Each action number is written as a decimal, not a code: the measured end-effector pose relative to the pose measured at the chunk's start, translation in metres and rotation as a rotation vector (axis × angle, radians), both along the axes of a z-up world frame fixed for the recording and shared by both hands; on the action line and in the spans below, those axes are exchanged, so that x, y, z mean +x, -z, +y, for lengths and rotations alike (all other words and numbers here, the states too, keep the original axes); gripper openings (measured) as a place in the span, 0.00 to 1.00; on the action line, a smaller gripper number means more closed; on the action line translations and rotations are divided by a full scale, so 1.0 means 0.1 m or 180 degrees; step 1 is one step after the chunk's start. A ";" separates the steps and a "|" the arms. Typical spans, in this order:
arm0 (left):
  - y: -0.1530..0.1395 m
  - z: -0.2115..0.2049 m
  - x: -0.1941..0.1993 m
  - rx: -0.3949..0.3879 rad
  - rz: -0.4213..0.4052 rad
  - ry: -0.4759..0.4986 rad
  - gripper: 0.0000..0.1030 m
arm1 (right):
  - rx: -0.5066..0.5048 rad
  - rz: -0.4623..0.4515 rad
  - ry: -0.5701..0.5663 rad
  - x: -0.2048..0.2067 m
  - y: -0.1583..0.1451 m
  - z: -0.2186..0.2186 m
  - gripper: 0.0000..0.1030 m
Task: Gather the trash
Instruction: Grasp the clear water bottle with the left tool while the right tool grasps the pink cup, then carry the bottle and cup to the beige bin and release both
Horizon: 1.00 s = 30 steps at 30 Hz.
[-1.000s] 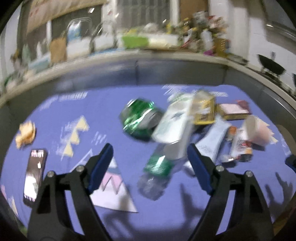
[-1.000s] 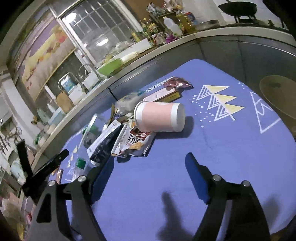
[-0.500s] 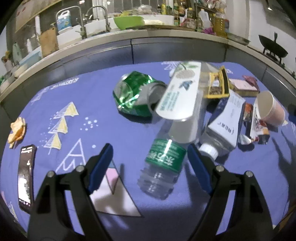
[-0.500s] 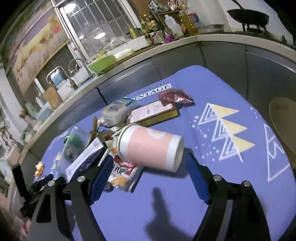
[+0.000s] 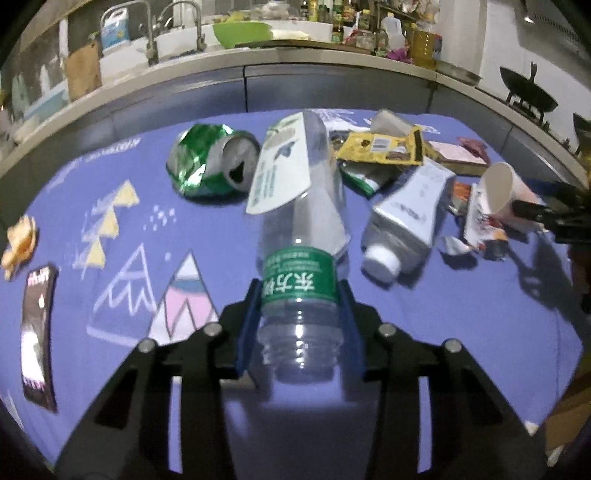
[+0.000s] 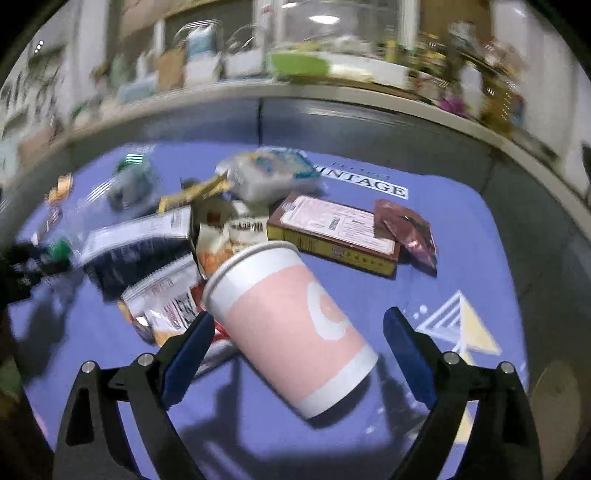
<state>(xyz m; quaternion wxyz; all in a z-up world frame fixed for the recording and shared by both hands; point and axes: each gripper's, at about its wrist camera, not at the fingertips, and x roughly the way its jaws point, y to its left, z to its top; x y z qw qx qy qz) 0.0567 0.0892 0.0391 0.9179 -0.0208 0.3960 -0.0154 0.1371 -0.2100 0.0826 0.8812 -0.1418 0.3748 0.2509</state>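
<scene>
while the left wrist view looks down at the left gripper (image 5: 300, 325), its two blue fingers (image 5: 246, 325) have just been closing and now squeeze the neck end of a clear plastic bottle (image 5: 301, 236) with a green label. the bottle lies on the purple cloth (image 5: 461, 332) with its open mouth toward the camera. only this view shows clearly the squashed green can (image 5: 210, 164) just beside the bottle, the white tube with a white cap (image 5: 406, 218), the yellow wrapper (image 5: 384, 147), the orange scrap (image 5: 20, 243) and the dark phone (image 5: 37, 336) far off at the left edge. at its right edge the paper cup (image 5: 498, 192) shows its open mouth, and a black bit of the other tool is next to it.

the right wrist view shows the right gripper (image 6: 297, 328) with its jaws wide apart; they have just been opening more. the pink and white paper cup (image 6: 288, 325) lies on its side between the fingers, and the blue pads do not press on it. only this view shows well the flat box with a pink label (image 6: 332, 232), the dark red wrapper (image 6: 406, 229) touching it, the snack bags (image 6: 166, 299) under the cup's rim and the word printed on the cloth. the left part of this view is blurred, so the bottle there is hard to make out.

both views show a kitchen counter with a green bowl (image 5: 242, 31) behind the trash.
</scene>
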 end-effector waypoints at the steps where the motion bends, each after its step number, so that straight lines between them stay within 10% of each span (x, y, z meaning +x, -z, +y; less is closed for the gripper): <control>1: 0.00 0.00 -0.04 -0.0027 0.0007 -0.0002 0.38 | -0.0026 0.0011 -0.0046 0.01 0.01 0.01 0.79; 4: -0.02 0.02 -0.16 -0.0081 0.0049 -0.0068 0.40 | -0.0106 0.0025 -0.0125 -0.02 0.01 0.06 0.60; 9: -0.18 0.12 -0.19 -0.0119 -0.0035 -0.0252 0.79 | -0.0036 -0.0009 -0.0065 -0.19 0.00 0.04 0.51; 22: -0.14 -0.16 0.37 0.0010 0.0119 -0.0007 0.80 | 0.0691 0.0021 0.0525 -0.42 -0.17 -0.46 0.50; 24: -0.06 -0.14 0.44 -0.0042 0.0197 0.0021 0.60 | 0.0731 0.0037 0.0558 -0.45 -0.17 -0.50 0.50; 30: -0.20 0.00 0.25 -0.0119 0.0083 -0.0145 0.58 | 0.0978 0.0128 0.0611 -0.50 -0.19 -0.56 0.49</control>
